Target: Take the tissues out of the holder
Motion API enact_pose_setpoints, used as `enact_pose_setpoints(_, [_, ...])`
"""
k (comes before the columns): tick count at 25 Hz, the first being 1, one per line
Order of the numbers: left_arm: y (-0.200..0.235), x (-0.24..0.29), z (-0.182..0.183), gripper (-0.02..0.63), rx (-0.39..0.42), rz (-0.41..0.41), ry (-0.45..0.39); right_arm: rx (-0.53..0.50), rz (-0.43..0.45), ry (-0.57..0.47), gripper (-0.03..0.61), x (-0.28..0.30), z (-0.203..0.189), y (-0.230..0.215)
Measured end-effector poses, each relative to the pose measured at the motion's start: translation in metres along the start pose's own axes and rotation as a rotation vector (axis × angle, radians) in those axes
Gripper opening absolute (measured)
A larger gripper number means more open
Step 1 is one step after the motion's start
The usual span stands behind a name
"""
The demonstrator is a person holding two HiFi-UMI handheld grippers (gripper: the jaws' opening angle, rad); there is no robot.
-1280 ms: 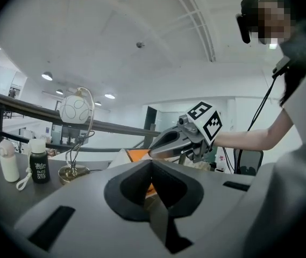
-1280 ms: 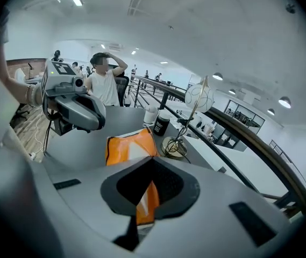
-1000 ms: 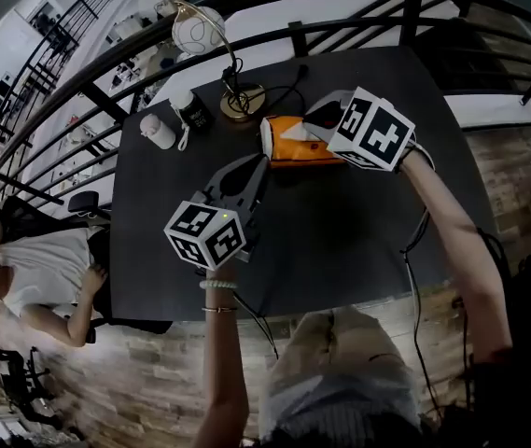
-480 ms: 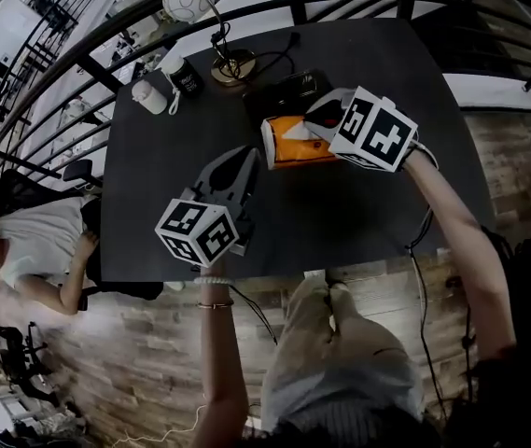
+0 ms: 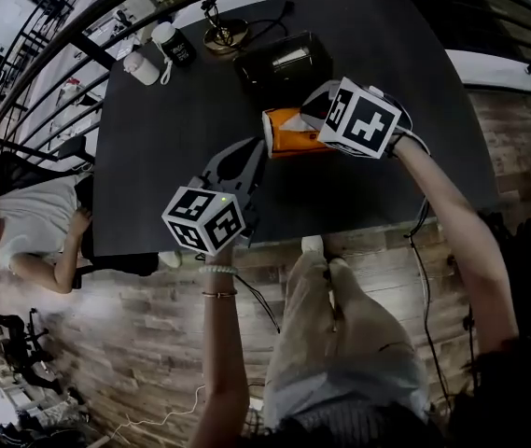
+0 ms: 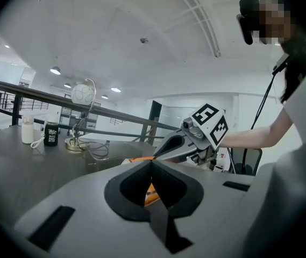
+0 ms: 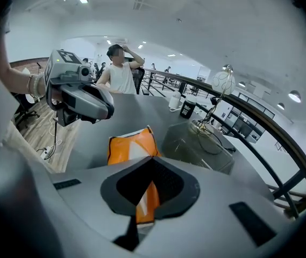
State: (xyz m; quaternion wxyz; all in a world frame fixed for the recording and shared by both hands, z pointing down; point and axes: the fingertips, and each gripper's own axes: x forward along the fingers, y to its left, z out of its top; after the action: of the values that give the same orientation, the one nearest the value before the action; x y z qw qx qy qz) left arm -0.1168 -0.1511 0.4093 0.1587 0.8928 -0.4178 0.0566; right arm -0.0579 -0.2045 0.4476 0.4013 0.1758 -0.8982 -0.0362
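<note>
An orange and white tissue pack (image 5: 286, 136) lies out on the dark table (image 5: 162, 138), a little nearer than the black holder (image 5: 284, 59). My right gripper (image 5: 316, 119) is shut on the pack's right end. In the right gripper view the pack (image 7: 128, 147) sticks out past the closed jaws, with the holder (image 7: 196, 141) behind it. My left gripper (image 5: 251, 149) is shut with nothing seen between its jaws, its tip just left of the pack. In the left gripper view, orange (image 6: 148, 191) shows behind the closed jaws, and the right gripper (image 6: 196, 138) is beyond.
A lamp (image 5: 216, 26), a white bottle (image 5: 139, 66) and a black can (image 5: 172, 43) stand at the table's far left corner, with a cable (image 5: 274, 12) running behind the holder. A railing borders the far side. A seated person (image 5: 22, 241) is at the left.
The tissue pack, held by the right gripper, has come toward the near edge, away from the lamp. The holder now shows separately behind it. The left gripper stayed beside the pack.
</note>
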Motion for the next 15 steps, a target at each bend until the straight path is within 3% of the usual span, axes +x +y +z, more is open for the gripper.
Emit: enact_pose_setpoints(15, [-0.004,-0.011,-0.035,0.008,-0.057,-0.005,0.04,0.032,-0.021,0.065,0.015,0.028,-0.023,0.019])
